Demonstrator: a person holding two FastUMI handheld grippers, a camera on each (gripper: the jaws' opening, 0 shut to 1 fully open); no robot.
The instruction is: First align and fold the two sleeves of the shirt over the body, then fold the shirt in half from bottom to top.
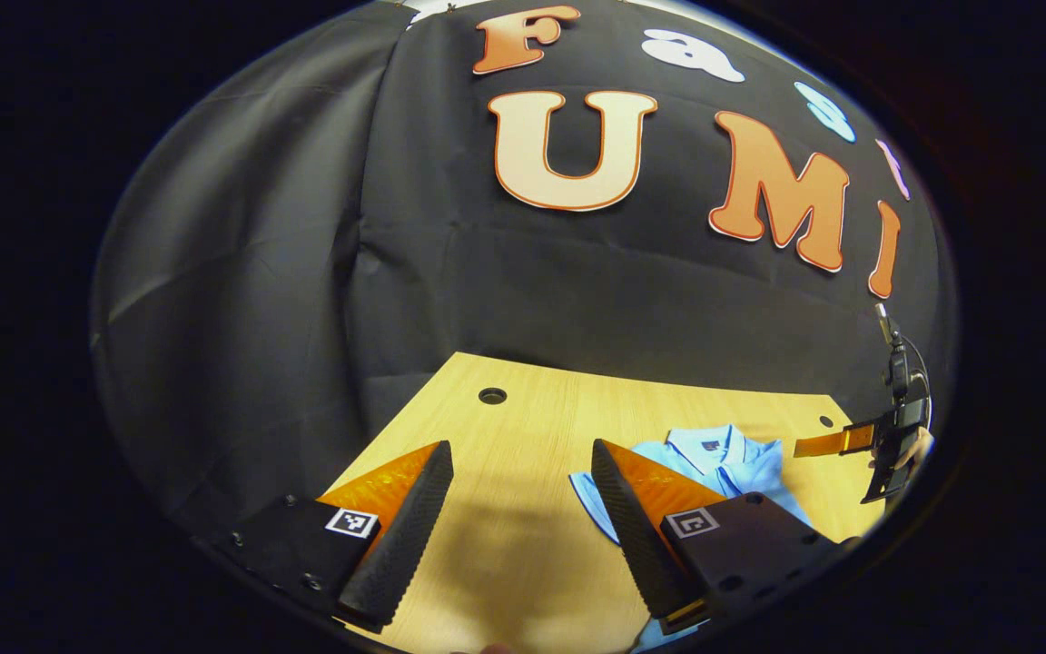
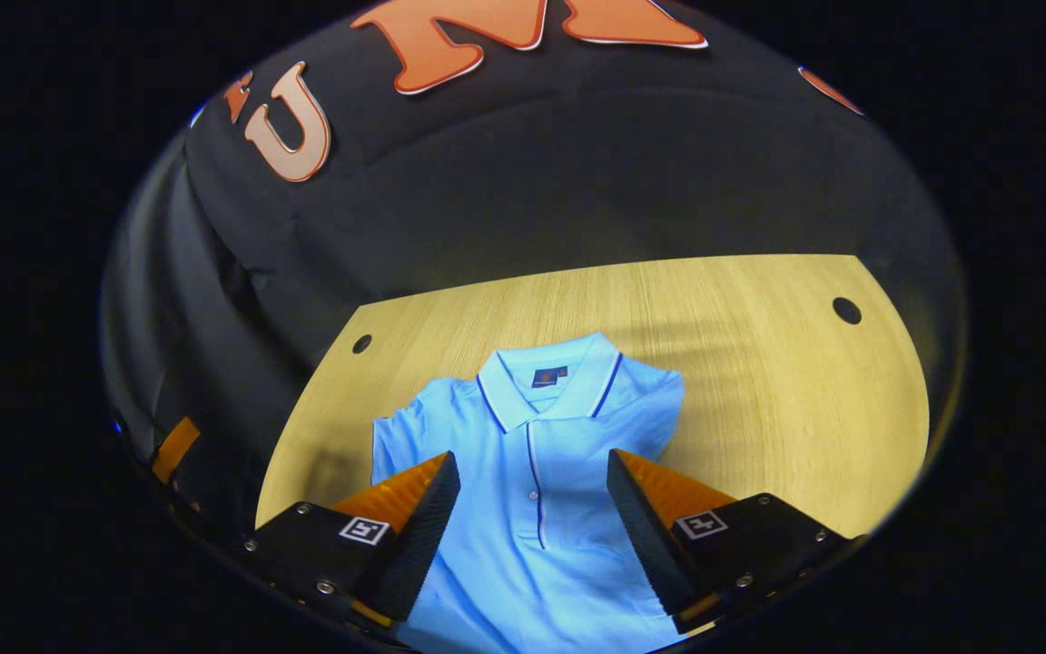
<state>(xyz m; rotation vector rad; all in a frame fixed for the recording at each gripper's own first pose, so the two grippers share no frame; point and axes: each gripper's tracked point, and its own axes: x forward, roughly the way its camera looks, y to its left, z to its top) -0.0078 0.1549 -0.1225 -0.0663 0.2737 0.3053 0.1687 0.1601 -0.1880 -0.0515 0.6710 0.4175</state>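
Plainly, both grippers hang open above a light blue polo shirt on a wooden table.

Left gripper view: the left gripper (image 1: 523, 509) has its fingers spread wide over bare table (image 1: 523, 427), holding nothing; the polo shirt (image 1: 723, 463) lies to its right, with the right gripper (image 1: 836, 442) beyond it. Right gripper view: the right gripper (image 2: 532, 518) gapes over the polo shirt (image 2: 532, 509), collar toward the booth wall, lying flat on the table (image 2: 759, 363).

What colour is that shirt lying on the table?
Light blue, with dark trim lines on the collar: the shirt shows best in the right gripper view.
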